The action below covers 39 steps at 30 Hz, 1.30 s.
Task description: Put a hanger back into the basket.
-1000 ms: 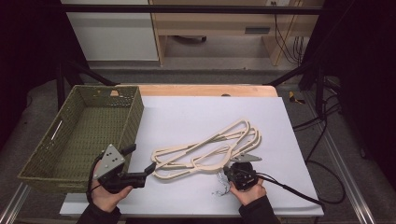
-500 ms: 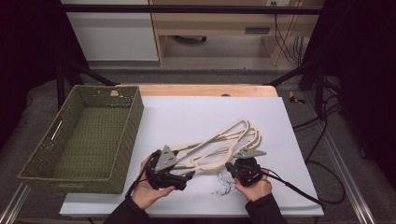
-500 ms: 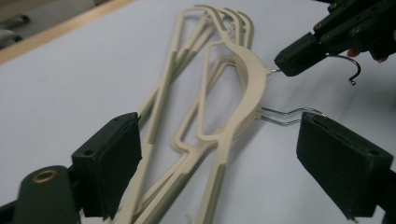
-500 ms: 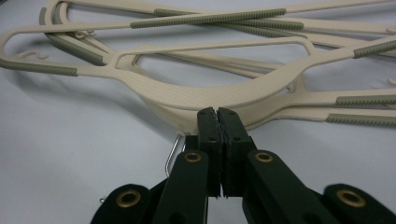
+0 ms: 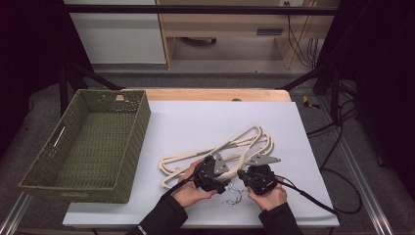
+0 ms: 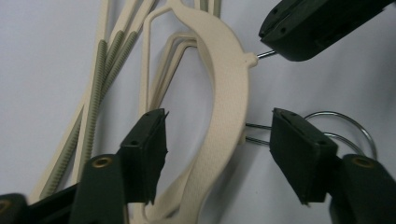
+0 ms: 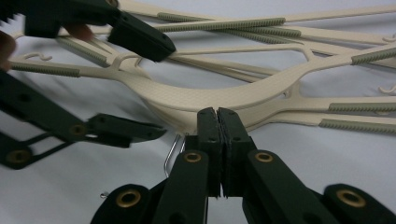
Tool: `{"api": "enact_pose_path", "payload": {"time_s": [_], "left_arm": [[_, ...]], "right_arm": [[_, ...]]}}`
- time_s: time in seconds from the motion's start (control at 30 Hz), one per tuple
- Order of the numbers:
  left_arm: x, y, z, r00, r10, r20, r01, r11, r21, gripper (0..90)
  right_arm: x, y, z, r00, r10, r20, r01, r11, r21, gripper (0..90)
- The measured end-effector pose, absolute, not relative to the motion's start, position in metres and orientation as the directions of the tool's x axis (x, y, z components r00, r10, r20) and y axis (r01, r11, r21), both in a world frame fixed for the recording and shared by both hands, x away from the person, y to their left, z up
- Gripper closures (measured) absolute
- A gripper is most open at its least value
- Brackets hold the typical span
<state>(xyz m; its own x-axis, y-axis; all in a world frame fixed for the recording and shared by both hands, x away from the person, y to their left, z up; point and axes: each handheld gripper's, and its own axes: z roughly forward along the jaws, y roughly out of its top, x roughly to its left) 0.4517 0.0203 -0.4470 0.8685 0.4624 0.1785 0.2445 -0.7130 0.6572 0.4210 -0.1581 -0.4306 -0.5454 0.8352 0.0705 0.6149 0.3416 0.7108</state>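
Observation:
Several cream plastic hangers [image 5: 230,147] lie tangled on the white table top, their metal hooks [image 5: 234,194] towards the front edge. In the left gripper view, my left gripper [image 6: 219,126] stands open with its jaws on either side of the top hanger's curved neck [image 6: 229,93], not touching it. My right gripper [image 7: 218,116] is shut on the metal hook stem [image 6: 265,54] of that hanger, right at the neck. From above, the left gripper [image 5: 226,182] and the right gripper [image 5: 243,175] sit close together. The left gripper [image 7: 167,88] also appears open in the right gripper view.
A green woven basket [image 5: 132,147] stands at the table's left with nothing in it. Black cables [image 5: 313,198] trail from the right gripper off the front right. Bare white table [image 5: 210,117] stretches behind the hangers.
My left gripper has travelled right from beside the basket to the hangers' neck, and now straddles it next to the right gripper. The right gripper has hardly moved.

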Motion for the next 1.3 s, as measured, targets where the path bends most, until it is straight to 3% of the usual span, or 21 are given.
{"api": "enact_pose_path", "payload": {"time_s": [0.23,0.37,0.5,0.7,0.9,1.03,1.3], "left_arm": [[0.453,0.009,-0.457,0.860,0.452,0.239,0.218,-0.746,0.629,54.7],[0.452,0.010,-0.457,0.860,0.438,0.262,0.199,-0.760,0.618,67.9],[0.449,0.010,-0.455,0.864,0.409,0.294,0.161,-0.778,0.607,70.6],[0.444,0.014,-0.449,0.864,0.389,0.320,0.124,-0.780,0.613,75.3],[0.444,0.024,-0.437,0.858,0.408,0.311,0.124,-0.754,0.645,77.7],[0.444,0.029,-0.429,0.851,0.408,0.330,0.118,-0.762,0.637,78.6],[0.445,0.044,-0.411,0.810,0.470,0.351,0.140,-0.736,0.662,82.0]], "right_arm": [[0.419,-0.155,-0.426,-0.549,0.834,0.053,0.603,0.352,0.716,89.5],[0.419,-0.156,-0.426,-0.554,0.831,0.050,0.605,0.360,0.710,89.3],[0.419,-0.157,-0.424,-0.561,0.826,0.060,0.598,0.354,0.719,87.2],[0.412,-0.177,-0.401,-0.588,0.808,0.035,0.478,0.313,0.820,70.6],[0.407,-0.214,-0.384,-0.537,0.842,0.046,0.389,0.199,0.900,53.4],[0.408,-0.233,-0.385,-0.486,0.872,0.060,0.381,0.149,0.913,42.7],[0.419,-0.246,-0.405,-0.479,0.873,0.094,0.420,0.134,0.897,25.3]]}}
